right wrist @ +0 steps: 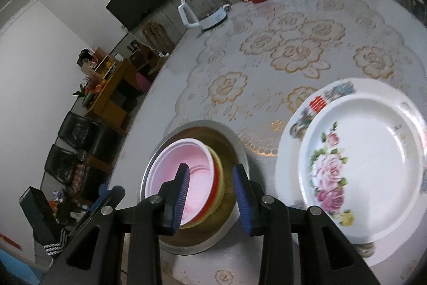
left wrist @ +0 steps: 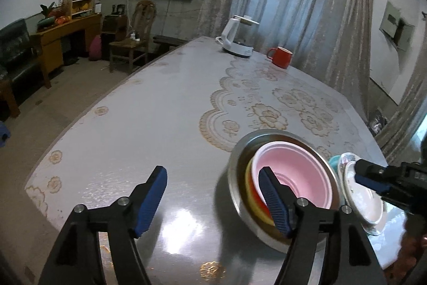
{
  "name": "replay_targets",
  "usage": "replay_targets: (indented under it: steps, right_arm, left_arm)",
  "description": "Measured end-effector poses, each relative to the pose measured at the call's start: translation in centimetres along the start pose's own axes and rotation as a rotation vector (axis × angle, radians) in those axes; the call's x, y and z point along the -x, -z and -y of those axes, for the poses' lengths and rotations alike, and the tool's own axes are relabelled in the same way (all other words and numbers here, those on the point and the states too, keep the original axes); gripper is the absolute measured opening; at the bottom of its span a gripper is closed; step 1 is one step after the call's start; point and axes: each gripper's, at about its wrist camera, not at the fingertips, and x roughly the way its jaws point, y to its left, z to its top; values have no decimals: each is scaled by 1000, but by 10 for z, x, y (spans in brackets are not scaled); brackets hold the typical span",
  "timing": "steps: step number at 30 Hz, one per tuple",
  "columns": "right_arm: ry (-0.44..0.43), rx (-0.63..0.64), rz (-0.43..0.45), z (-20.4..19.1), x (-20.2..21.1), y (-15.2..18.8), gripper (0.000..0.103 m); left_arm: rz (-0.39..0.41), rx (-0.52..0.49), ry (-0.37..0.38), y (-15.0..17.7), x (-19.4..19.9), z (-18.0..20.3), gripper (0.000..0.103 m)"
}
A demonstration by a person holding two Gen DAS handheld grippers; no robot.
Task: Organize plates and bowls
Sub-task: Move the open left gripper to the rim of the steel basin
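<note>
Bowl stack (left wrist: 291,172) sits lower right in the left view, under the left tool's (left wrist: 213,199) right finger; its jaws apart, empty. Right tool (right wrist: 210,194), narrow gap, empty, hovers over the stack; plates (right wrist: 360,151) on counter at right.

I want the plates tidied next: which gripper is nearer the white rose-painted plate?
Right. The right gripper hangs over the white rose-painted plate stack; the left gripper sits beyond the steel bowl, further off.

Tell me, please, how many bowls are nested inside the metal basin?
3 show: a pink bowl on top, a red one under it and a yellow one lowest, all in the metal basin; more may be hidden.
</note>
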Motion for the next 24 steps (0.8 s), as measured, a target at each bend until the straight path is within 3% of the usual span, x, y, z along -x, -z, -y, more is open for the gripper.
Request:
replay_targets:
  steps: [24]
  right_arm:
    - [65,41,-56,6,-4,24,35]
  left_arm:
    - [-18,7,-41,14,0,-11,79]
